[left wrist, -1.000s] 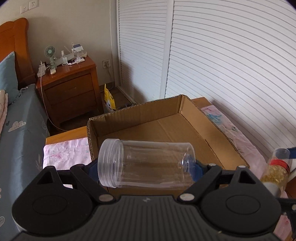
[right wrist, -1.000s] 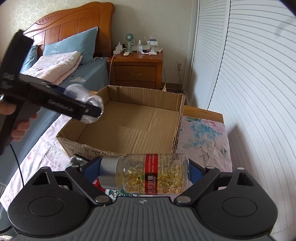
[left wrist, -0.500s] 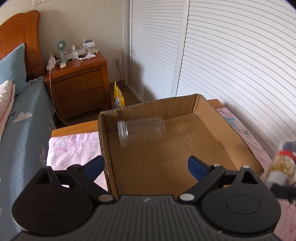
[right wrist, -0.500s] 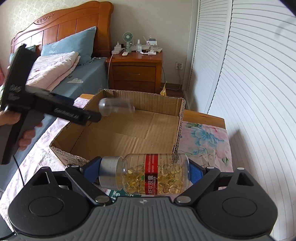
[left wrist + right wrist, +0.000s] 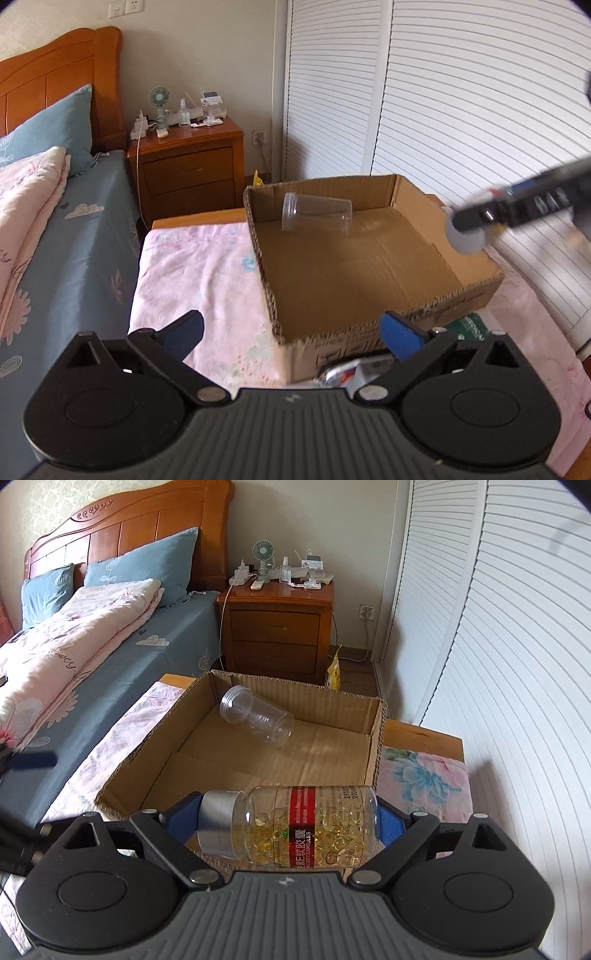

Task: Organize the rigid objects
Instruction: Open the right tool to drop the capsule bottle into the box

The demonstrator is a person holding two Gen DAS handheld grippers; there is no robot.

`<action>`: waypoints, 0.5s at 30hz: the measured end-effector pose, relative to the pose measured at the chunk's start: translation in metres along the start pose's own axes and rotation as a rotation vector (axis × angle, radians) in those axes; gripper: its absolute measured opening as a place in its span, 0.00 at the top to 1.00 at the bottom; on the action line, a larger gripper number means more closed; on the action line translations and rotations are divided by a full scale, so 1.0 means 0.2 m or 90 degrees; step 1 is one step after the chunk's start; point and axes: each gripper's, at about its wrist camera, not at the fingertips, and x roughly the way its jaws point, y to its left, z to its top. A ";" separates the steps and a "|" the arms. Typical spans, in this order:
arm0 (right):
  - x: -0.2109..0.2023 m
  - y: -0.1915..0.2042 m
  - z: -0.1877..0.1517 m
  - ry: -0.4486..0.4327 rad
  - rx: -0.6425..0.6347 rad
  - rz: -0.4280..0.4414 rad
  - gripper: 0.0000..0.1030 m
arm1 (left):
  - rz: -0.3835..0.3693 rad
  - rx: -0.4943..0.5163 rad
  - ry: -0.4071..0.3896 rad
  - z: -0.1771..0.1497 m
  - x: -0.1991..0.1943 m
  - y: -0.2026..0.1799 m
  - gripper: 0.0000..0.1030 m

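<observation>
The scene was a bedroom: a wooden bed (image 5: 122,546) with blue pillows and a pink quilt, a wooden nightstand (image 5: 277,627) crowded with a small fan and chargers, and white louvred doors (image 5: 461,110) along one side. In front of the bed stood a low surface under a pink floral cloth (image 5: 199,273), and on it sat an open cardboard box (image 5: 369,280). A clear empty jar (image 5: 317,218) lay on its side inside the box, near the far wall, close to the corner nearest the bed. The left gripper (image 5: 291,332) hung over the near corner of the box; its jaws had just been opening and stood wide apart with nothing between them. The right gripper (image 5: 291,825) was clamped on a capsule bottle (image 5: 295,827), which lay crosswise between the blue pads, its grey cap toward the bed side and its base against the other pad, above the near edge of the box. In the left wrist view that gripper showed blurred at the right, over the box's side wall
</observation>
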 end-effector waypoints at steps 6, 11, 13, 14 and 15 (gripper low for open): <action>0.22 0.01 0.16 0.017 -0.004 -0.017 0.07 | 0.002 -0.006 0.012 -0.11 -0.01 0.01 0.02; 0.37 0.00 0.22 0.030 -0.007 -0.036 0.03 | 0.000 0.017 0.031 -0.20 0.01 -0.02 0.02; 0.37 0.00 0.22 0.023 -0.010 -0.048 0.00 | -0.007 0.024 0.036 -0.22 0.00 -0.03 0.02; 0.35 0.01 0.22 0.020 -0.011 -0.049 0.00 | -0.013 0.026 0.036 -0.23 -0.01 -0.03 0.02; 0.33 0.01 0.21 0.016 -0.013 -0.046 0.00 | -0.018 0.028 0.037 -0.24 -0.01 -0.03 0.02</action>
